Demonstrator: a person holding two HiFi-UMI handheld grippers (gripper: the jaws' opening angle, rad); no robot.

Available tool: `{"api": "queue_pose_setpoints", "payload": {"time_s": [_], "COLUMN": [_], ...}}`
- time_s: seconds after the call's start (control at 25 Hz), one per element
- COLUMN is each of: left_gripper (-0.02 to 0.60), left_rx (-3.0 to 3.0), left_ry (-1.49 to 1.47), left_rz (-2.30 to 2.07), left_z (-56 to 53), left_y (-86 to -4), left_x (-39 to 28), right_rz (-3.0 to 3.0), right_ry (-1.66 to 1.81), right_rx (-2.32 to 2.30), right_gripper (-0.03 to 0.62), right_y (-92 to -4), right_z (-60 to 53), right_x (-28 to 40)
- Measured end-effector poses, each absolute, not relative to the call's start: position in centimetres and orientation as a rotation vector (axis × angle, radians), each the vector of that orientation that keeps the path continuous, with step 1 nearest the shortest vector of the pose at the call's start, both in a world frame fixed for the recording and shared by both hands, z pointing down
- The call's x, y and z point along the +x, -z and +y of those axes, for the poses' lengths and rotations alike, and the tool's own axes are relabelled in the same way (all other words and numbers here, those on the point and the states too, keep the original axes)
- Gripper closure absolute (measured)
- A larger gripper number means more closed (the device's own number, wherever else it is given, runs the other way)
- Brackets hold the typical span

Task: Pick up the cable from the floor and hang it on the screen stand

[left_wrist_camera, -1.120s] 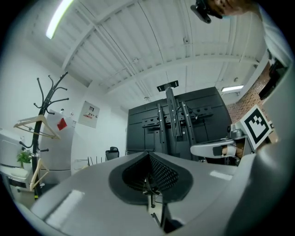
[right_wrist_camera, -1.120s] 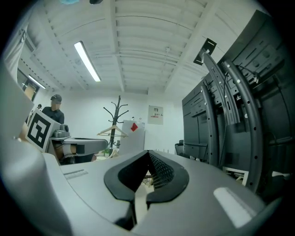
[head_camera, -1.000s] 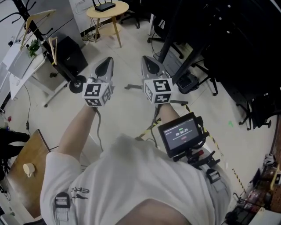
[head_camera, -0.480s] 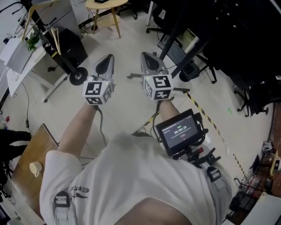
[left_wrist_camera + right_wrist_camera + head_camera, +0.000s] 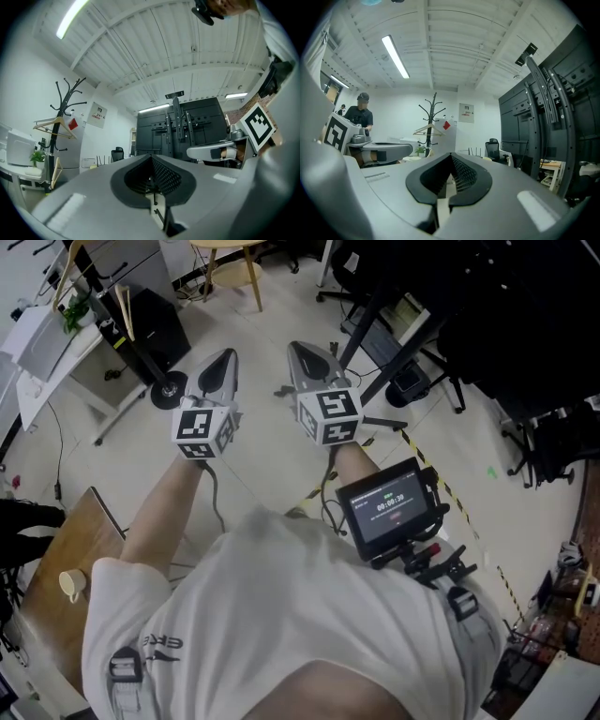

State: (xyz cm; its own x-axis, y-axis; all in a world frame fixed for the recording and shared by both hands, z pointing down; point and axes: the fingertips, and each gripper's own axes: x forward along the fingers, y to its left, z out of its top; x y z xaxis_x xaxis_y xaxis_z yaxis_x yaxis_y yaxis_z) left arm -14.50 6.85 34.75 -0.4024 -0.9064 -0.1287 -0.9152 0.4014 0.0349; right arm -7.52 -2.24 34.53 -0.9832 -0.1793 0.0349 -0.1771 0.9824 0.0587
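Left gripper [image 5: 223, 358] and right gripper [image 5: 298, 349] hover side by side, jaws shut on nothing. Head view shows the screen stand's [image 5: 412, 360] slanted legs just beyond them. The gripper views alone show its tall upright mast.

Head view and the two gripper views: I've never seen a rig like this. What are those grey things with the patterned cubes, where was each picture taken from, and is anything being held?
There is no robot: a person carries a two-jaw tool in each hand. The head view looks down from the person's head onto the left tool and right tool, held out over the floor; the marker cube on each is part of it. The other two pictures come from cameras riding on the tools, looking along their jaws into the room, at a coat rack and the black screen stand. Both tools have their jaws together, with nothing between them. I cannot pick out a cable on the floor.
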Motion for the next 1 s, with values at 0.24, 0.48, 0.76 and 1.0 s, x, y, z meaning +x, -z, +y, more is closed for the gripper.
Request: {"api": "queue_pose_setpoints", "payload": {"time_s": [0.24,0.48,0.76,1.0], "left_gripper": [0.578,0.578,0.578,0.578], "left_rx": [-1.664,-1.664,-1.666,-1.676], "left_ry": [-0.147,-0.143,-0.144,-0.157], "left_rz": [2.553,2.549,2.547,2.545], "left_z": [6.9,6.7,6.5,6.0], "left_y": [-34.8,-34.6,-34.2,-34.2], "left_x": [-14.5,-14.6,-14.8,-14.8], "right_rz": [-3.085,-3.087,-3.094,-3.098], "right_ry": [0.086,0.092,0.090,0.085], "right_rx": [0.257,0.255,0.268,0.284], "right_gripper": [0.582,0.582,0.582,0.582], "right_y": [-34.8,-34.7,-34.4,-34.4], "right_z": [-1.7,-1.7,-2.0,-2.3], "right_x": [-7.7,-7.8,-7.8,-7.7]}}
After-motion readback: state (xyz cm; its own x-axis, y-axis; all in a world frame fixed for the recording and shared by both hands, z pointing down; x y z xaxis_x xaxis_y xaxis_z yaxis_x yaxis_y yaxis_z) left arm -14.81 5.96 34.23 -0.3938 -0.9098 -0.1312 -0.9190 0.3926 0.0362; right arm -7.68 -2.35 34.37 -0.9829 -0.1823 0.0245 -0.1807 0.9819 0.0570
